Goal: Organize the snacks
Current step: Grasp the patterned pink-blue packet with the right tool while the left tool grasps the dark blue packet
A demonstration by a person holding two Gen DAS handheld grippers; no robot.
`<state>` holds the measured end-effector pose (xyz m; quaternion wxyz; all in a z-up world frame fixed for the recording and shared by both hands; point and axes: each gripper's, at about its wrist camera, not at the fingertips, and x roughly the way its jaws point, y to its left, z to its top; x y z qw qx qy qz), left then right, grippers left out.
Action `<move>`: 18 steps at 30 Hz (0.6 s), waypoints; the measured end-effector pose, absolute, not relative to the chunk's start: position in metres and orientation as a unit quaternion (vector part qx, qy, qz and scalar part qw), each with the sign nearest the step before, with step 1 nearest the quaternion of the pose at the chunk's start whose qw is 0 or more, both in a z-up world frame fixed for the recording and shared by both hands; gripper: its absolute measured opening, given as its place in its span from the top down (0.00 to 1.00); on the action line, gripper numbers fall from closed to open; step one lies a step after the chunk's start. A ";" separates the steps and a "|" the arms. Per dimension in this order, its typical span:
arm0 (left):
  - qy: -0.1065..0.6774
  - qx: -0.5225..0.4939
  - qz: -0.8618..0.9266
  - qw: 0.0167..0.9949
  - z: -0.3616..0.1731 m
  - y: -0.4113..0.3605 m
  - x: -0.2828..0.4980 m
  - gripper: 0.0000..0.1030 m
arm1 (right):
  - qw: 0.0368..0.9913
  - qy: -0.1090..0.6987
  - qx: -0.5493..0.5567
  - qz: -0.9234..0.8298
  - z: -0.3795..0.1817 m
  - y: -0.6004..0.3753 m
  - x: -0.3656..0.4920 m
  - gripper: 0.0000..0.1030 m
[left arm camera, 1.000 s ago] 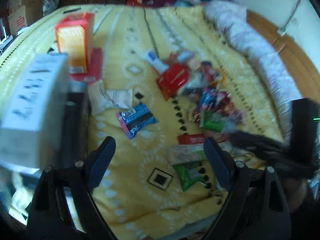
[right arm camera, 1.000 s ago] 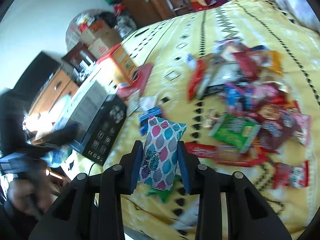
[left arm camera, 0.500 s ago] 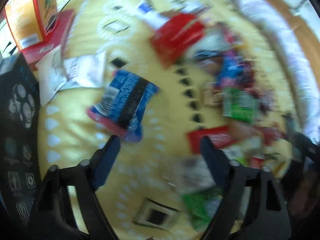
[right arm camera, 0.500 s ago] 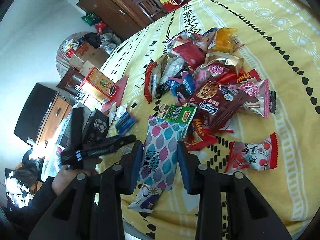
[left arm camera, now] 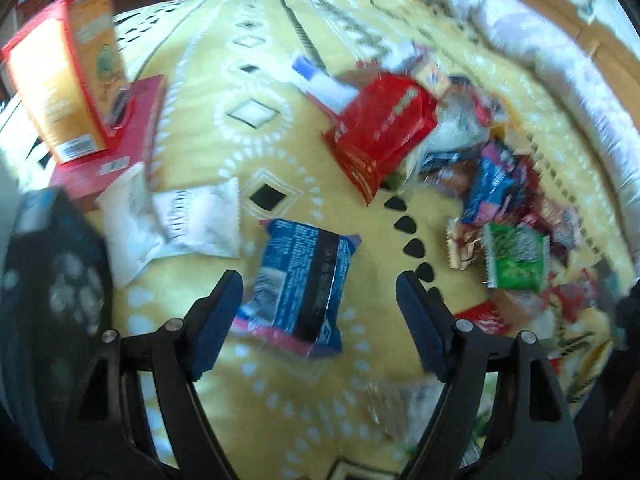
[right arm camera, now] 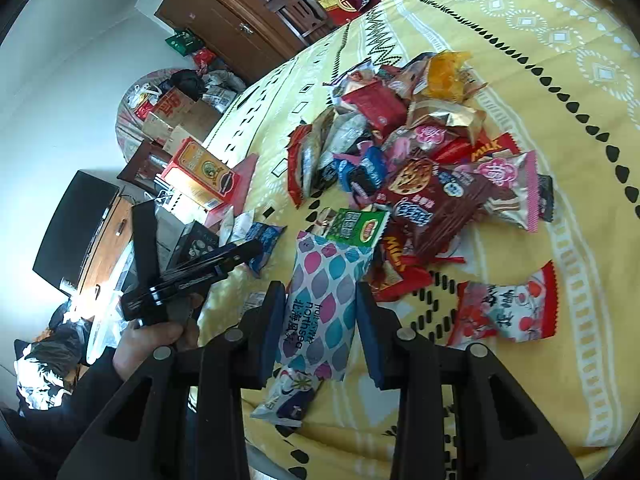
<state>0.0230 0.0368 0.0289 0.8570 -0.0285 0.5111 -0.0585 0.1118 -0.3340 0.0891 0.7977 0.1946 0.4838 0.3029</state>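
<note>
A pile of snack packets (right arm camera: 416,176) lies on the yellow patterned bedspread (right arm camera: 540,60). My right gripper (right arm camera: 320,312) is shut on a white packet with pink, teal and purple ovals (right arm camera: 324,304), held above the bed's near edge. My left gripper (left arm camera: 320,312) is open and empty, its fingers either side of a blue and black packet (left arm camera: 300,280) lying on the spread. The left gripper also shows in the right wrist view (right arm camera: 240,254), reaching toward that blue packet (right arm camera: 264,240). A red packet (left arm camera: 380,132) and a green packet (left arm camera: 514,260) lie beyond.
An orange box (left arm camera: 60,88) stands on a flat red box (left arm camera: 132,136) at the left. A black box (left arm camera: 52,280) sits by the bed's left edge. White packets (left arm camera: 180,224) lie beside the blue one. A wooden cabinet (right arm camera: 240,20) stands beyond the bed.
My left gripper has moved down and forward over the blue and black packet, which now lies between its open fingers. My right gripper has swung right, still holding the oval-patterned packet.
</note>
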 end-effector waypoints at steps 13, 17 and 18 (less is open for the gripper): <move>0.427 -0.019 -0.035 0.903 0.117 0.041 -0.028 0.56 | 0.830 0.453 0.133 0.296 0.121 -0.315 0.105 0.62; 0.381 0.000 -0.004 0.924 0.163 0.060 -0.055 0.56 | 0.844 0.431 0.097 0.303 0.147 -0.297 0.098 0.62; 0.371 0.003 0.010 0.928 0.173 0.069 -0.061 0.56 | 0.847 0.424 0.089 0.307 0.155 -0.291 0.096 0.62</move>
